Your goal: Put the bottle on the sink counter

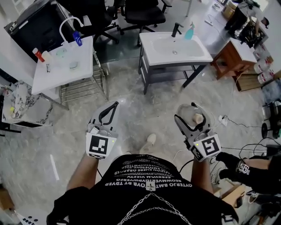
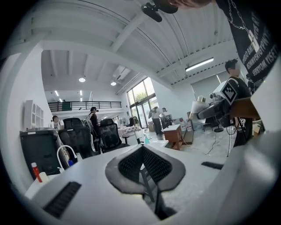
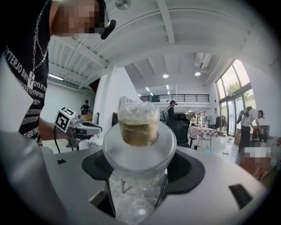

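Observation:
My right gripper [image 1: 192, 113] is shut on a clear plastic bottle [image 1: 196, 118] with a tan cap, held above the floor near my right side. In the right gripper view the bottle [image 3: 138, 145] fills the gap between the jaws of the right gripper [image 3: 139, 173], cap pointing away. The white sink counter [image 1: 159, 49], with a black faucet [image 1: 176, 29], stands ahead across the floor, well apart from both grippers. My left gripper [image 1: 114, 107] is shut on nothing, its pads [image 2: 131, 165] pressed together.
A blue spray bottle [image 1: 189, 31] stands at the sink's back edge. A white table [image 1: 57, 72] with small items is at the left, black office chairs [image 1: 140, 13] behind the sink, a wooden cabinet [image 1: 232, 57] at the right. Cables [image 1: 246, 127] trail across the floor.

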